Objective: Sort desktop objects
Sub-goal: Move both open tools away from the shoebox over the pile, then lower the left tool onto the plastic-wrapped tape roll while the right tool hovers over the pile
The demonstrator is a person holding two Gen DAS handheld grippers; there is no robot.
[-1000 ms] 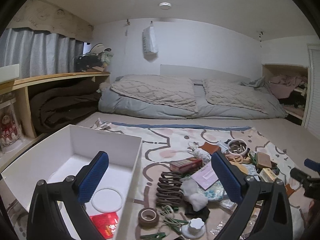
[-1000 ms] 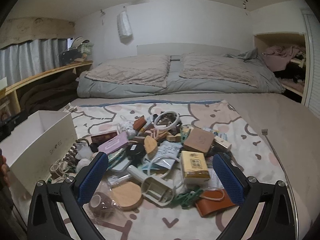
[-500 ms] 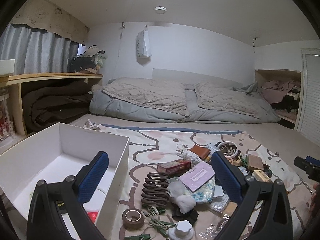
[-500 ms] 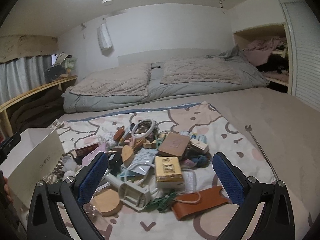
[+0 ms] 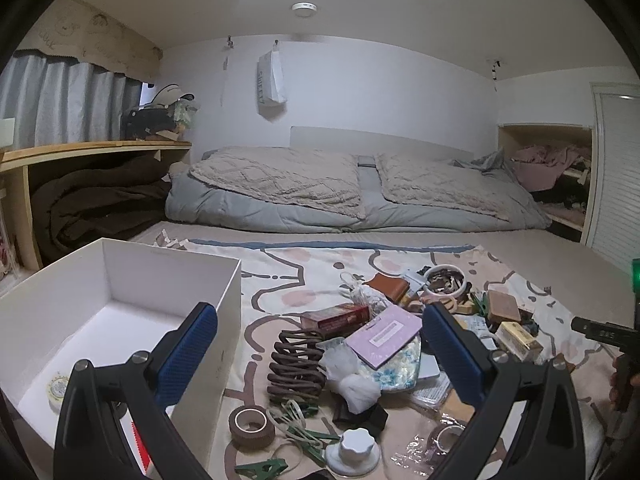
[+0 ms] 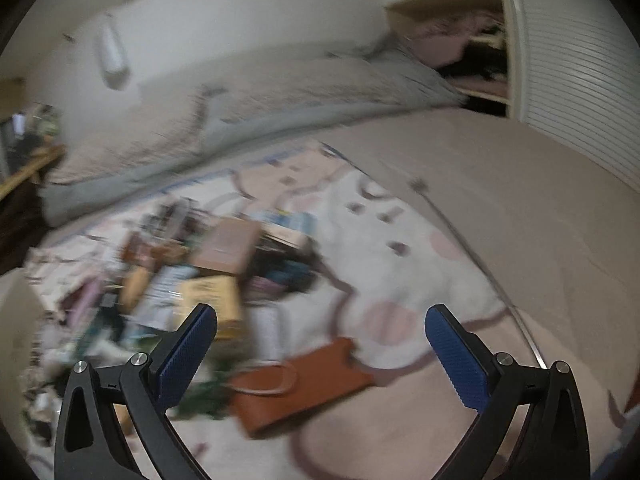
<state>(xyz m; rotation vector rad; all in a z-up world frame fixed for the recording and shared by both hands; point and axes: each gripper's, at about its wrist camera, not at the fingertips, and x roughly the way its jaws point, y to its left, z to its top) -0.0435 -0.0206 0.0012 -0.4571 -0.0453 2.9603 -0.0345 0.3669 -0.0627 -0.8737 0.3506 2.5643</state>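
At far left in the left wrist view stands the white box (image 5: pixel 168 280), open-topped, its near right corner just beside the left tool (image 5: pixel 320 344). Its floor is mostly bare; a small round tin (image 5: pixel 59 387) lies near the left wall and a red card (image 5: pixel 138 444) shows at the front edge. The left tool is spread wide and holds nothing; its left finger overlaps the box wall in this view, its right finger stands before the clutter. Between the fingers, on the patterned cloth (image 5: pixel 280 276), lie a brown coiled clip (image 5: pixel 296 364), a tape roll (image 5: pixel 251 424), green bands (image 5: pixel 298 428) and a white knob (image 5: pixel 354 446). Right of these the pile of desktop objects (image 5: pixel 420 320) is tightly packed and overlapping: a red carton (image 5: pixel 334 316), a lilac card (image 5: pixel 382 334), a white ring dish (image 5: pixel 444 280), a yellow box (image 5: pixel 518 340). Open cloth remains between box and pile, and behind the pile up to the folded bedding (image 5: pixel 352 196). A dark handle (image 5: pixel 604 334) intrudes at the right edge.

The right wrist view is heavily blurred. The right tool (image 6: pixel 320 352) is also spread wide and empty. The pile sits to its left; a tan leather pouch (image 6: pixel 304 384) lies between the fingers, just beside the pile. Rightward, cloth and plain bed cover (image 6: pixel 520 240) are unobstructed, save a thin rod (image 6: pixel 472 256) running diagonally.
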